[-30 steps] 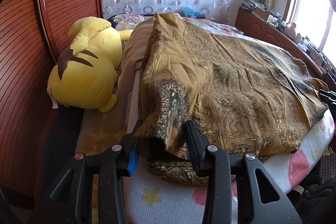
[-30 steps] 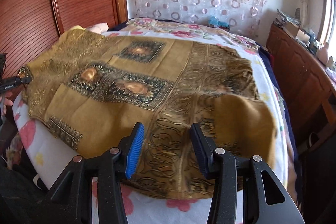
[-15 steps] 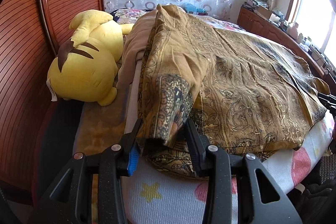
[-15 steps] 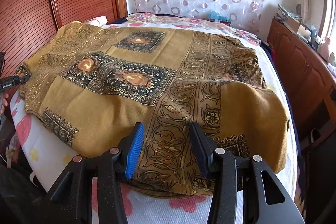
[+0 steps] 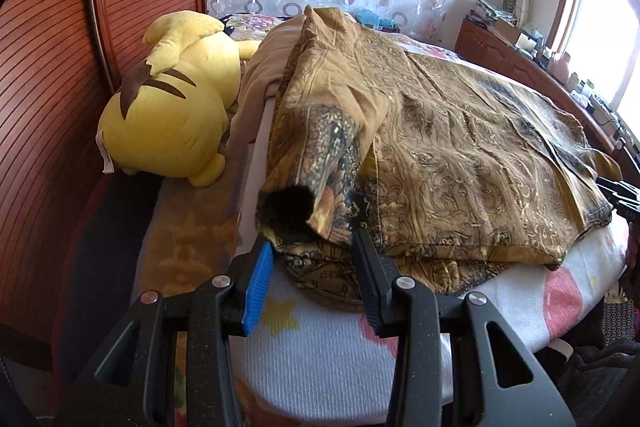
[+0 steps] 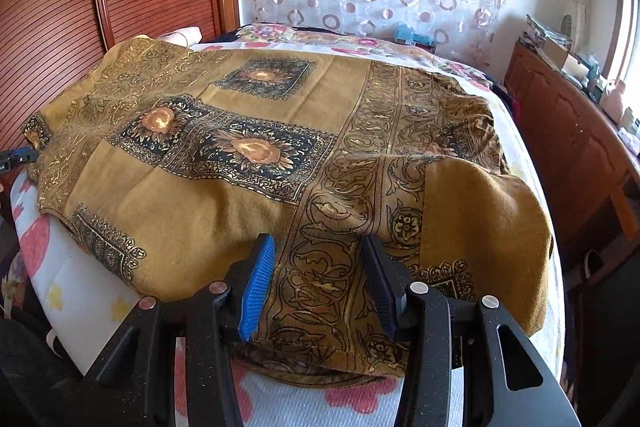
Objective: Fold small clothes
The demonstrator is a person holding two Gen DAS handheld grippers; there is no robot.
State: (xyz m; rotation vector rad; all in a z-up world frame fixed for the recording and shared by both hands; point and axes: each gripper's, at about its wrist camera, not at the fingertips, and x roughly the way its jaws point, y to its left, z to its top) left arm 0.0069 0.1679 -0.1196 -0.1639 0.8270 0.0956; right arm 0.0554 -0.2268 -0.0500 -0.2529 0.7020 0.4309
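A mustard-brown garment (image 5: 460, 155) with gold and black prints lies spread over the bed. In the right wrist view the same garment (image 6: 240, 107) shows sunflower squares. Its sleeve (image 5: 320, 147) is folded onto the body, and the dark cuff opening faces me just beyond the tips of my left gripper (image 5: 312, 241). That gripper is open, with the garment's lower edge between its fingers. My right gripper (image 6: 320, 243) is open too. It straddles the patterned band at the near hem, and the cloth lies flat between and under its fingers.
A yellow plush toy (image 5: 172, 115) lies at the left by the reddish wooden panel (image 5: 48, 87). A beige cloth (image 5: 260, 75) sits behind the garment. The white flowered sheet (image 5: 320, 339) covers the bed. A wooden cabinet (image 6: 568, 131) runs along the right side.
In the left wrist view the sleeve cuff was between my fingers; it now sits just past the tips, its opening showing. In the right wrist view the garment looks nearer and fuller.
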